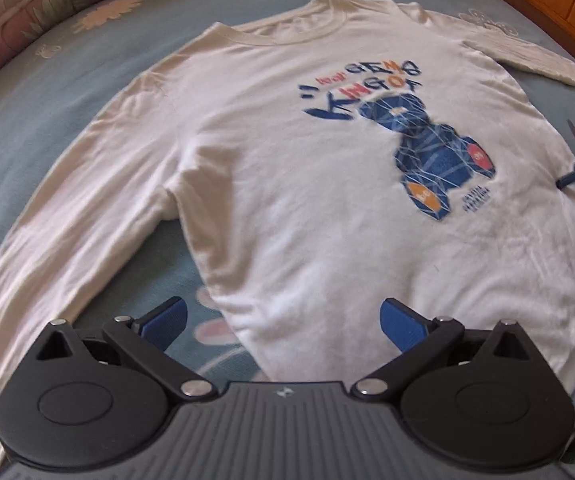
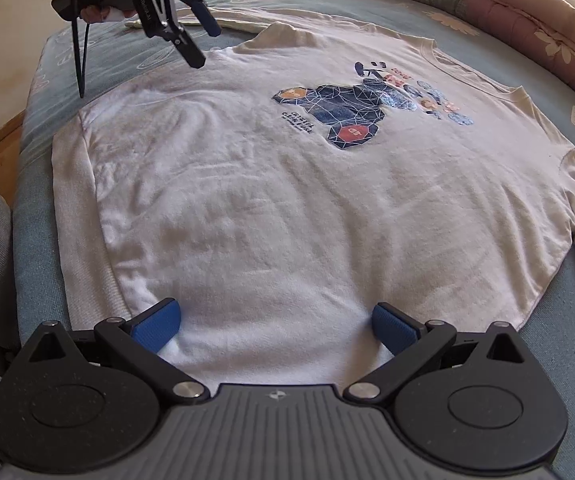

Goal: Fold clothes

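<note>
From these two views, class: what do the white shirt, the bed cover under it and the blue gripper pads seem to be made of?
Shirt: soft matte knit, probably cotton jersey; it wrinkles gently, and its hem band looks ribbed.
Bed cover: woven or quilted fabric, dull blue-grey, pale flower pattern.
Pads: likely rubber or textured plastic; a fine grid pattern shows.

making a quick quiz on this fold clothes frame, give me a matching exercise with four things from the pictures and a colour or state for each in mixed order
Things:
1. long-sleeved shirt
2. bedspread
3. left gripper
4. bear print

Colour or state:
A. fingers wide open, holding nothing
B. mostly dark blue with orange and red patches
C. white, lying spread flat, front side up
D. blue-grey with pale flower shapes

Right pairs: 1-C, 2-D, 3-A, 4-B
</note>
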### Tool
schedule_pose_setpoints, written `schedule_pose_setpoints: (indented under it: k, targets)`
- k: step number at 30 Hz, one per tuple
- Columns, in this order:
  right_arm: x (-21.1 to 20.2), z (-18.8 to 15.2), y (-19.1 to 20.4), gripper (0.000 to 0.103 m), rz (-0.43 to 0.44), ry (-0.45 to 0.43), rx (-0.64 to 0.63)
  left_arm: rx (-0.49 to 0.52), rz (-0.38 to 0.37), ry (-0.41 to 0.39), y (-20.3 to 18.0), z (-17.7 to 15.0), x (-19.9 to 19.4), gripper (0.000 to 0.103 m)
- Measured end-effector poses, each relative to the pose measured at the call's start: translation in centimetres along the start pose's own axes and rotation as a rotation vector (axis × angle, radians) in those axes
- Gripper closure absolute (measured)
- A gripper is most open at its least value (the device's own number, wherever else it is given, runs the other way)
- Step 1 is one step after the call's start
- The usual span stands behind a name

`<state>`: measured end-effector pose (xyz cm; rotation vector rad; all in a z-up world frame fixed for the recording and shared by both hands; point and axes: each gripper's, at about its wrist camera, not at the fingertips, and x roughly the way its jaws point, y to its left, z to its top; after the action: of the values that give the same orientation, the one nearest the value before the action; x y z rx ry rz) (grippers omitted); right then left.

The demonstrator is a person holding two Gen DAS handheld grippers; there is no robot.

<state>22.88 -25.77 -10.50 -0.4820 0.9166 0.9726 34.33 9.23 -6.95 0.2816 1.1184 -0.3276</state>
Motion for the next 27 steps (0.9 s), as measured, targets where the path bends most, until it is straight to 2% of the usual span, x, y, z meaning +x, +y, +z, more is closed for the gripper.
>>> schedule_pose_setpoints:
  k: [3, 8, 11, 12, 13, 17, 19, 21, 23, 27]
  targets:
    - [0.0, 0.0, 0.0, 0.000, 0.002, 0.003, -0.003, -0.097, 0.074, -0.026, 3.1, 1.0, 1.2, 0.001]
    - [0.0, 0.1, 0.0, 0.000, 0.001, 0.007, -0.004, -0.278, 0.060, 0.026, 7.2, 0.4, 3.4, 0.001]
    - [0.0, 0.2, 0.0, 0.000, 0.001, 0.016, -0.004, -0.347, -0.008, 0.037, 7.7, -0.2, 2.7, 0.001]
    - [0.1, 0.2, 0.0, 0.000, 0.001, 0.018, -0.004, -0.381, -0.060, 0.031, 7.9, -0.4, 2.1, 0.001]
    - [0.1, 0.2, 0.0, 0.000, 0.001, 0.020, -0.004, -0.394, -0.073, 0.006, 8.1, -0.4, 1.4, 0.001]
    - [0.1, 0.3, 0.1, 0.000, -0.003, 0.028, -0.002, -0.420, 0.032, -0.118, 10.2, 0.2, -0.4, 0.001]
    - [0.2, 0.5, 0.1, 0.000, -0.006, 0.038, -0.001, -0.481, 0.081, -0.113, 12.1, 0.2, 0.6, 0.001]
    - [0.3, 0.9, 0.1, 0.000, -0.007, 0.061, 0.004, -0.559, 0.100, -0.069, 13.7, -0.8, 2.1, 0.001]
    - [0.4, 1.4, 0.0, 0.000, -0.006, 0.093, 0.013, -0.574, 0.096, -0.063, 13.6, -2.2, 2.4, 0.001]
    - [0.4, 2.8, -0.3, 0.000, -0.027, 0.126, 0.045, -0.483, 0.071, -0.008, 11.4, -4.2, 1.1, 0.001]
